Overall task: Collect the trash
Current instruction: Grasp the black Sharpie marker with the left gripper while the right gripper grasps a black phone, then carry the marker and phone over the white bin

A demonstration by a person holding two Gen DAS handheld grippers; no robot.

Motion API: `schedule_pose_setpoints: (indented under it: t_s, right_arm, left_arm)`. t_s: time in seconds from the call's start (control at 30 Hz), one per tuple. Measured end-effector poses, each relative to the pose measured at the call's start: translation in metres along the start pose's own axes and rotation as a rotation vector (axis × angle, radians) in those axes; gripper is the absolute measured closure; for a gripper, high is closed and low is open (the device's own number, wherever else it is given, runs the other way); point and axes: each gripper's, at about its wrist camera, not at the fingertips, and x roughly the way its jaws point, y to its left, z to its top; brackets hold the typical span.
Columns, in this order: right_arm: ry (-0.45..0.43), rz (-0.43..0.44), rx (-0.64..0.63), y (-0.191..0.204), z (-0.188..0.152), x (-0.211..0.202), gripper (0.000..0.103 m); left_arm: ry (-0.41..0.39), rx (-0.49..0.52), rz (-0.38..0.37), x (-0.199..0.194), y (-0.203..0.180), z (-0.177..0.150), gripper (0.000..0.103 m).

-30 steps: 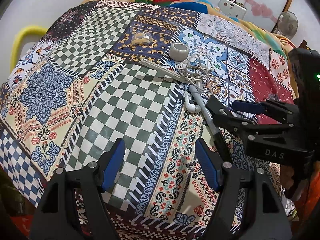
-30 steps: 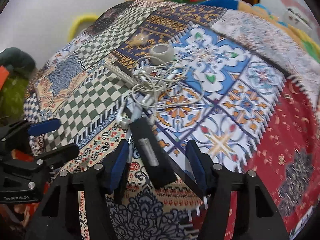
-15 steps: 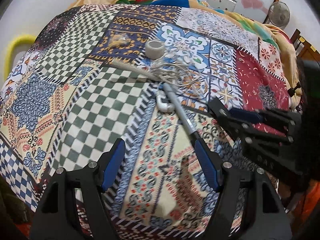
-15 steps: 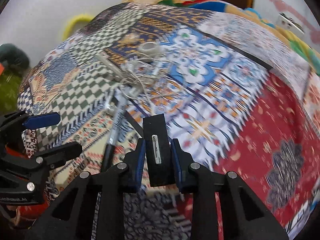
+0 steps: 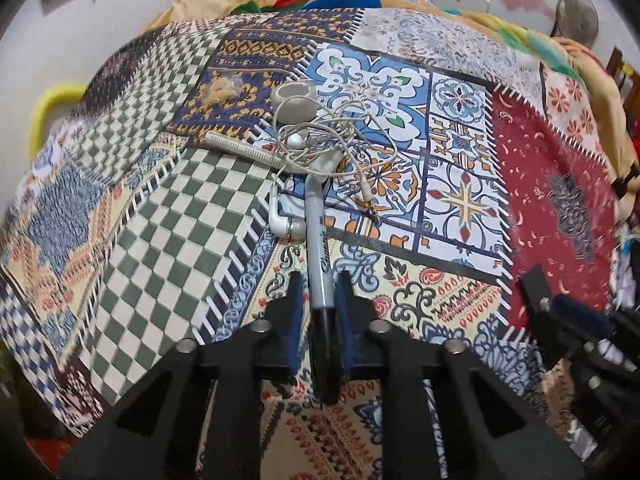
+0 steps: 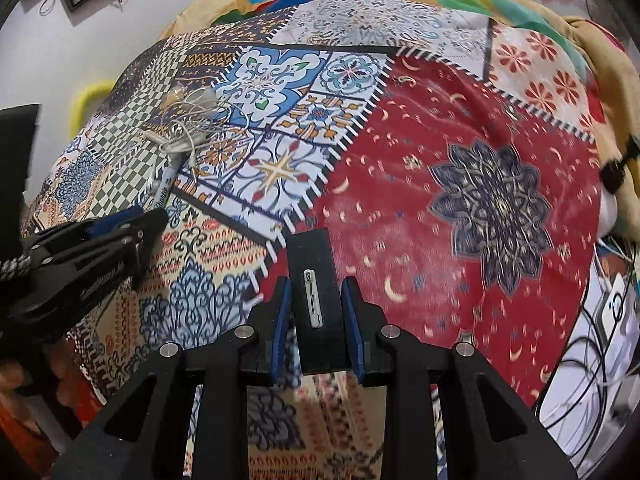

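Surface: patchwork bedspread point(image 5: 160, 248) on a bed, no worktop here.
Left fingers point(image 5: 320, 292): have just been closing; now pinching the dark cap end of a grey marker point(image 5: 318, 240). Barrel points away from me, far end still on the cloth.
Right fingers point(image 6: 316, 300): pinching a flat black badge point(image 6: 314, 276) with a silver pin on its face, off the bedspread, over the red patch.
Remaining clutter: tangled white earphones point(image 5: 320, 148), a grey tape roll point(image 5: 295, 102), a white comb point(image 5: 244, 148), a small clear packet point(image 5: 222, 88), all clustered past the marker tip.
Risk 1: earphone cord lies against the marker's far end. If I lift fast, I judge the cord may snag and drag the whole tangle along.
Risk 2: my grip sits on the cap only. The long barrel could pivot or the cap could pull off.
Risk 3: the badge is held by its narrow edges; a tilt could let it slip.
Trash bin: not in view.
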Motion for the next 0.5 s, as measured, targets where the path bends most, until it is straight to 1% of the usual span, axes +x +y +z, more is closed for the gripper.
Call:
schedule_pose_setpoints:
  t_s: [0.1, 0.13, 0.23, 0.33, 0.4, 0.47, 0.5]
  right_arm:
    - [-0.015, -0.024, -0.016, 0.005, -0.005, -0.001, 0.078]
    - [-0.019, -0.038, -0.025, 0.007, -0.006, -0.001, 0.078]
    - [-0.031, -0.084, -0.04, 0.014, -0.007, 0.002, 0.078]
    - [-0.047, -0.133, -0.066, 0.02, -0.01, 0.002, 0.079]
    - [-0.037, -0.114, -0.048, 0.018, -0.01, 0.001, 0.079]
    - [-0.008, -0.053, -0.002, 0.013, -0.008, -0.003, 0.08]
    - [-0.001, -0.044, 0.015, 0.012, -0.008, -0.005, 0.08]
  left_arm:
    - [0.022, 0.003, -0.047, -0.004, 0.006, -0.004, 0.092]
    - [0.037, 0.008, -0.072, -0.005, 0.008, -0.007, 0.092]
    - [0.059, 0.025, -0.113, -0.011, 0.01, -0.014, 0.092]
    - [0.087, 0.009, -0.168, -0.017, 0.014, -0.022, 0.092]
    - [0.091, 0.003, -0.179, -0.023, 0.015, -0.026, 0.092]
    - [0.08, 0.008, -0.176, -0.033, 0.014, -0.029, 0.092]
    - [0.075, 0.007, -0.18, -0.039, 0.013, -0.029, 0.092]
